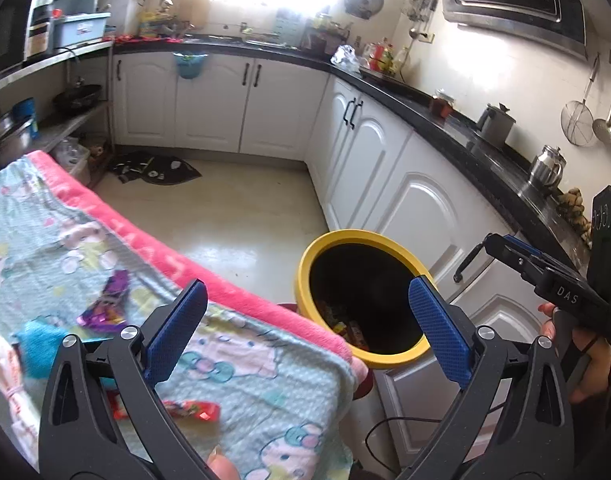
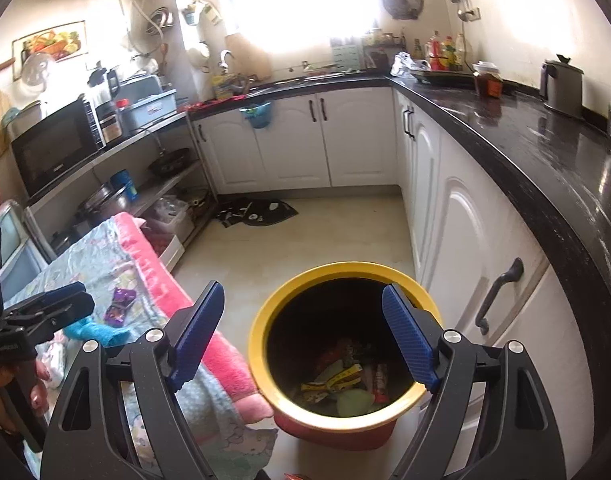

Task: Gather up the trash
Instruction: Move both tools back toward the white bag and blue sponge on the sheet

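A yellow-rimmed bin point(image 2: 261, 320) stands on the floor beside a table covered by a pink-edged cartoon blanket point(image 1: 241, 384); the bin also shows in the left wrist view point(image 1: 305, 264). Several wrappers point(image 2: 337, 380) lie inside it. On the blanket lie a purple wrapper point(image 1: 107, 304), a red wrapper point(image 1: 193, 408) and a teal cloth piece point(image 1: 37, 344). The purple wrapper also shows in the right wrist view point(image 2: 119, 306). My left gripper point(image 1: 305, 328) is open and empty over the blanket's edge. My right gripper point(image 2: 303, 334) is open and empty above the bin.
White cabinets point(image 2: 457, 216) under a black counter point(image 2: 545, 152) run close along the bin's right side. A metal shelf rack point(image 2: 105, 168) with a microwave stands left. A dark mat point(image 2: 257, 212) lies on the floor. A black cable point(image 1: 389, 428) hangs below the table.
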`<state>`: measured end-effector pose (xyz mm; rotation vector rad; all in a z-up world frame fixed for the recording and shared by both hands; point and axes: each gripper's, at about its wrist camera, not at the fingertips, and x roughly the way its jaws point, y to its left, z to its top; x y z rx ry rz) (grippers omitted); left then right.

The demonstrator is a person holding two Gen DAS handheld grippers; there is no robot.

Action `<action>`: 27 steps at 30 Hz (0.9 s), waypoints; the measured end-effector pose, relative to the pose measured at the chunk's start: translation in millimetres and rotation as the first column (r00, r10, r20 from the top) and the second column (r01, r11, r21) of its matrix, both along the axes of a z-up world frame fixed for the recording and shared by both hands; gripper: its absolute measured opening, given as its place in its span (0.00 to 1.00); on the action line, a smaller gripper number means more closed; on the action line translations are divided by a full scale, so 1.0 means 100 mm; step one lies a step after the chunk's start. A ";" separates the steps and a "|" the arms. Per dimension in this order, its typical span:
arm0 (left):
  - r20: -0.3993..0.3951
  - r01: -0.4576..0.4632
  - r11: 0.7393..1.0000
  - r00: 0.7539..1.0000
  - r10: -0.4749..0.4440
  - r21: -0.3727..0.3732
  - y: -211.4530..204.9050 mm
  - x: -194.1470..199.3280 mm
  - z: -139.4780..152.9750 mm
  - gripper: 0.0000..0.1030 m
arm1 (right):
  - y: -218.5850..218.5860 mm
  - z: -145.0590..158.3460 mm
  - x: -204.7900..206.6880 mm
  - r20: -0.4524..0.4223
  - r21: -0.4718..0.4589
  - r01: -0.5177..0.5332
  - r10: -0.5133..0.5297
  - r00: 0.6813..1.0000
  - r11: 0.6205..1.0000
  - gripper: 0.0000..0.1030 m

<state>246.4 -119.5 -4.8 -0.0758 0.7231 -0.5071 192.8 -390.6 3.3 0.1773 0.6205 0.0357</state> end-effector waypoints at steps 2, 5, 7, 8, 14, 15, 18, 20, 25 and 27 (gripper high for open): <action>0.008 -0.022 1.000 1.000 0.022 -0.002 0.10 -0.07 0.03 0.90 | 0.06 0.02 -0.02 0.003 0.001 -0.015 0.015 1.000 1.000 0.77; 0.013 -0.041 0.999 0.999 0.041 -0.010 0.22 -0.16 0.06 0.90 | 0.18 0.07 -0.05 0.010 0.000 -0.046 0.046 0.999 0.999 0.77; 0.025 -0.056 0.998 0.998 0.056 -0.005 0.30 -0.25 0.09 0.90 | 0.28 0.09 -0.06 0.012 -0.004 -0.065 0.065 0.998 0.998 0.77; 0.031 -0.062 0.998 0.998 0.062 -0.001 0.34 -0.29 0.09 0.90 | 0.33 0.11 -0.07 0.015 -0.007 -0.077 0.077 0.997 0.997 0.77; 0.047 -0.114 0.993 0.992 0.113 0.019 0.62 -0.48 0.11 0.90 | 0.67 0.19 -0.11 0.034 -0.012 -0.156 0.157 0.987 0.988 0.81; 0.051 -0.125 0.992 0.991 0.124 0.028 0.67 -0.52 0.11 0.90 | 0.72 0.20 -0.12 0.038 -0.012 -0.166 0.167 0.985 0.986 0.82; 0.054 -0.157 0.987 0.986 0.155 0.036 0.83 -0.59 0.11 0.90 | 0.90 0.24 -0.14 0.046 -0.016 -0.209 0.209 0.977 0.978 0.83; 0.054 -0.179 0.983 0.983 0.177 0.038 0.95 -0.64 0.12 0.90 | 1.01 0.26 -0.14 0.049 -0.021 -0.233 0.234 0.971 0.972 0.83; 0.064 -0.228 0.973 0.972 0.225 0.042 1.19 -0.74 0.17 0.90 | 1.28 0.32 -0.16 0.053 -0.031 -0.297 0.298 0.953 0.954 0.83; 0.069 -0.249 0.968 0.967 0.246 0.044 1.31 -0.78 0.19 0.90 | 1.41 0.34 -0.18 0.056 -0.040 -0.323 0.325 0.944 0.946 0.83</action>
